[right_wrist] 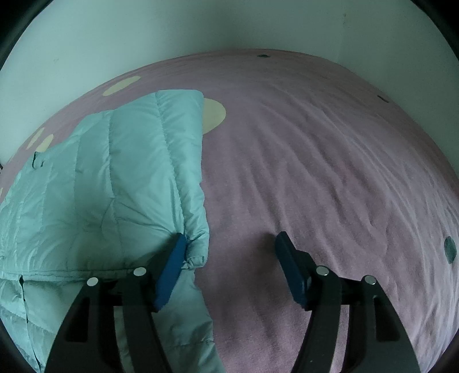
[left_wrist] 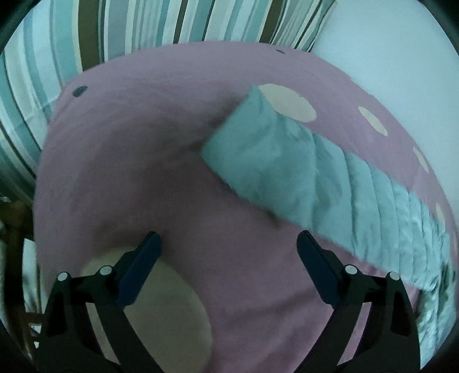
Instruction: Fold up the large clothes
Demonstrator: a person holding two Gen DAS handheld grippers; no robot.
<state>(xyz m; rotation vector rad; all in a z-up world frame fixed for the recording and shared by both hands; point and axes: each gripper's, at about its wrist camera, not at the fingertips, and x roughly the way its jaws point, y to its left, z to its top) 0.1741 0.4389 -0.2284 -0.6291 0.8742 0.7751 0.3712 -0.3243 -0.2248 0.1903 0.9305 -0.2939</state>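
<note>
A pale teal quilted puffer jacket (right_wrist: pixel 94 183) lies on a pink bedspread (right_wrist: pixel 315 160). In the left wrist view one long sleeve of the jacket (left_wrist: pixel 287 172) stretches from the lower right toward the middle. My left gripper (left_wrist: pixel 228 241) stands wide open above bare pink cloth, to the left of that sleeve, with nothing between its fingers. My right gripper (right_wrist: pixel 229 241) is open at the jacket's right edge. Its left finger (right_wrist: pixel 172 266) touches the folded sleeve end; the right finger (right_wrist: pixel 292 269) is over the bedspread, apart from the jacket.
The bedspread carries cream spots (left_wrist: pixel 289 103) and small dark spots (right_wrist: pixel 449 249). A striped teal, white and brown pillow (left_wrist: pixel 143 25) lies at the head of the bed. Pale walls (right_wrist: pixel 143 43) border the bed.
</note>
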